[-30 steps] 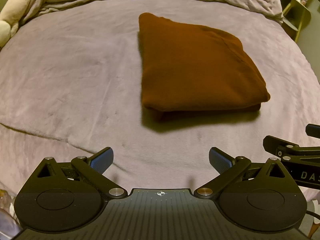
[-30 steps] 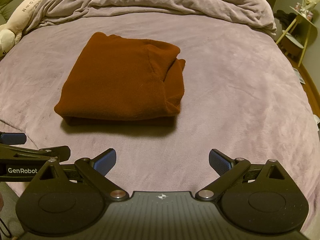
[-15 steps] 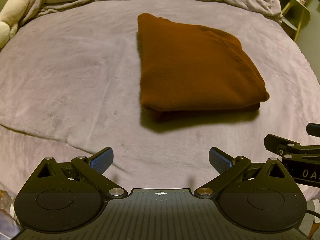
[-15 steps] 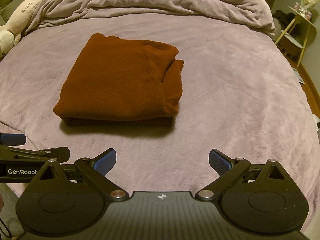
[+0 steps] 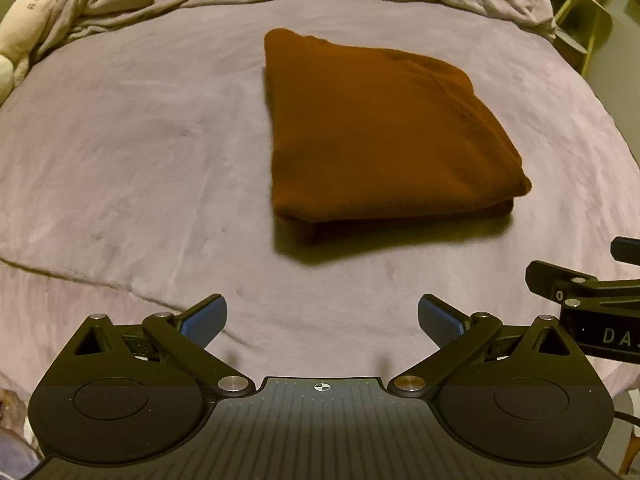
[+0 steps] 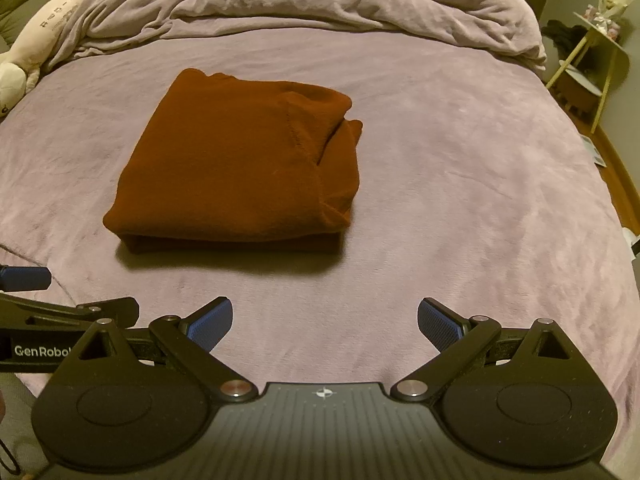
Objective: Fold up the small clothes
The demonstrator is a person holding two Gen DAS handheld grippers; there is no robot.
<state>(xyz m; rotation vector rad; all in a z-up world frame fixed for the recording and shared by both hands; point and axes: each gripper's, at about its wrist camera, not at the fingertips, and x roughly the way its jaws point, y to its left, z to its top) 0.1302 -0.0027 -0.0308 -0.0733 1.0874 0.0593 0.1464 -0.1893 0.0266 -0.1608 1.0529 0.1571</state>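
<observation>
A rust-brown garment (image 5: 384,132) (image 6: 244,164) lies folded into a compact rectangle on the mauve bed cover (image 5: 132,152) (image 6: 472,184). My left gripper (image 5: 322,320) is open and empty, held back from the garment's near edge. My right gripper (image 6: 325,320) is open too, with nothing between its blue pads, also short of the garment. Each gripper shows at the edge of the other's view: the right one (image 5: 588,300) and the left one (image 6: 60,316).
A rumpled mauve duvet (image 6: 320,4) is bunched along the far end of the bed. A cream plush toy (image 6: 28,52) lies at the far left. A small yellow-green side table (image 6: 592,60) stands off the bed's right side.
Both views have shifted only slightly; the garment sits a touch lower and to the left in frame. The grippers stay open and the garment has not moved.
</observation>
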